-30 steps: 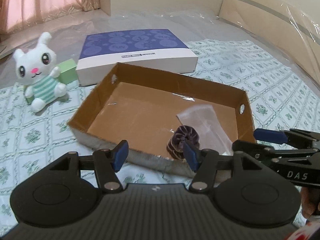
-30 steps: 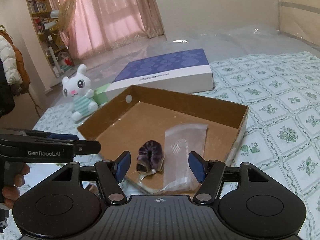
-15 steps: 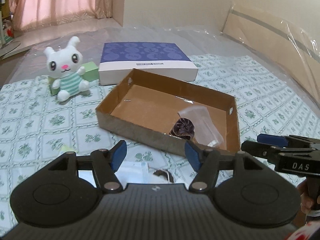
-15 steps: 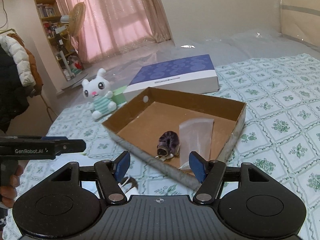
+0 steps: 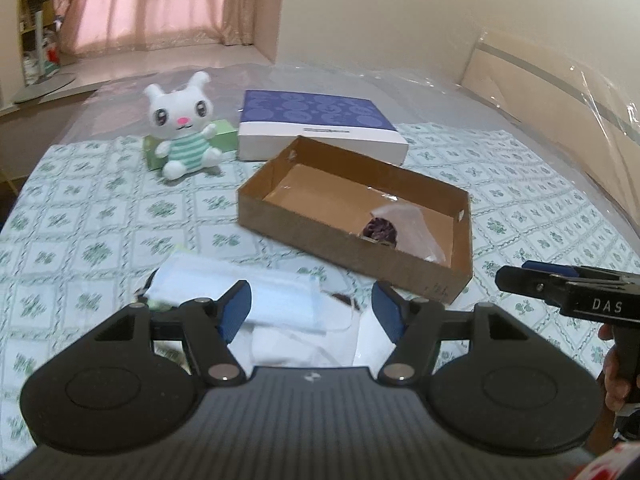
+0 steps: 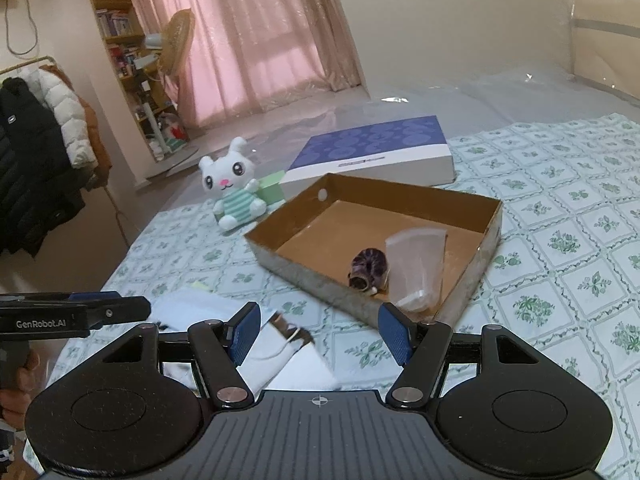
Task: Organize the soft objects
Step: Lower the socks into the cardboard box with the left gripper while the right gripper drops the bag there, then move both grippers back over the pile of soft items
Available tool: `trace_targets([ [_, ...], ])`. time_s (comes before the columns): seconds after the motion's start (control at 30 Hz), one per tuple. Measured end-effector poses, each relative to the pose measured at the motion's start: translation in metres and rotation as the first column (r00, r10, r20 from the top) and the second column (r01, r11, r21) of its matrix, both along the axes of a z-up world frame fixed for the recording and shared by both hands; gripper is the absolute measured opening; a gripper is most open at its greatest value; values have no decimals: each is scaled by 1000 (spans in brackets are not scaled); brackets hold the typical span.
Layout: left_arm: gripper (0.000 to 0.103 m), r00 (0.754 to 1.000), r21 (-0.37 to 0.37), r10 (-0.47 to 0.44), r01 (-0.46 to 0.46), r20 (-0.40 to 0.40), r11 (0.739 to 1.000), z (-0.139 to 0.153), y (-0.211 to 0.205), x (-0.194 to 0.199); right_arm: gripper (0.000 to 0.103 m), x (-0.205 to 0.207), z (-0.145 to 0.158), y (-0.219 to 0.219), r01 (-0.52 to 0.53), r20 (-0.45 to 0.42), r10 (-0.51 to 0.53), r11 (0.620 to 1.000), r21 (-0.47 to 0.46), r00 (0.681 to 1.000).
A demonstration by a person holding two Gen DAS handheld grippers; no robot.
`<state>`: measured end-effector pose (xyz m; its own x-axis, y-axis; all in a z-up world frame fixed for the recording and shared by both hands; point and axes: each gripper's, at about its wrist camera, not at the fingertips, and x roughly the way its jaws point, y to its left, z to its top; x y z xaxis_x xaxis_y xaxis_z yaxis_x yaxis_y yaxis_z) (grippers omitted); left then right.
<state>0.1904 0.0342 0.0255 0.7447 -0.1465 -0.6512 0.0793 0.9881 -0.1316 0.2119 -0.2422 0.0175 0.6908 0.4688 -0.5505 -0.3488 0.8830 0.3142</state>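
A brown cardboard tray (image 5: 344, 246) (image 6: 304, 276) lies on the bed. In it are a purple scrunchie (image 5: 382, 230) (image 6: 370, 266) and a clear plastic pouch (image 5: 408, 226) (image 6: 418, 264). A pile of white soft items (image 5: 276, 308) (image 6: 280, 354), among them a pale blue face mask (image 5: 280, 300), lies in front of the tray. A white plush bunny (image 5: 182, 140) (image 6: 234, 184) sits at the back left. My left gripper (image 5: 312, 314) is open and empty above the pile. My right gripper (image 6: 320, 334) is open and empty, also over the pile's edge.
A blue and white flat box (image 5: 320, 124) (image 6: 372, 156) lies behind the tray. A green box (image 5: 222, 138) (image 6: 272, 188) stands behind the bunny. The bed has a green patterned sheet (image 5: 100, 216). A coat rack (image 6: 36, 152) stands left of the bed.
Both grippers have pulled back and up from the tray. The white pile in front of the tray has come into view under them. Both stay open.
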Motion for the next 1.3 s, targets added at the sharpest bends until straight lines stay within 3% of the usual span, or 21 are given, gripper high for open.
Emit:
trace_targets([
  [0.53,64,990,35,141,-140,-26,989,-15,42,-65,65,-32,-25,34,-98,-34,97,994,-41,995],
  [0.9,64,984,28,170,-168,-49,985,-36,48,-67,65,-34,-41,47,-121,-35,118,989,-81,992],
  [1.3,64,973,35,214,-212,-82,977,-59,66,-49,65,-18,-57,94,-216,50,229,959,-184,972],
])
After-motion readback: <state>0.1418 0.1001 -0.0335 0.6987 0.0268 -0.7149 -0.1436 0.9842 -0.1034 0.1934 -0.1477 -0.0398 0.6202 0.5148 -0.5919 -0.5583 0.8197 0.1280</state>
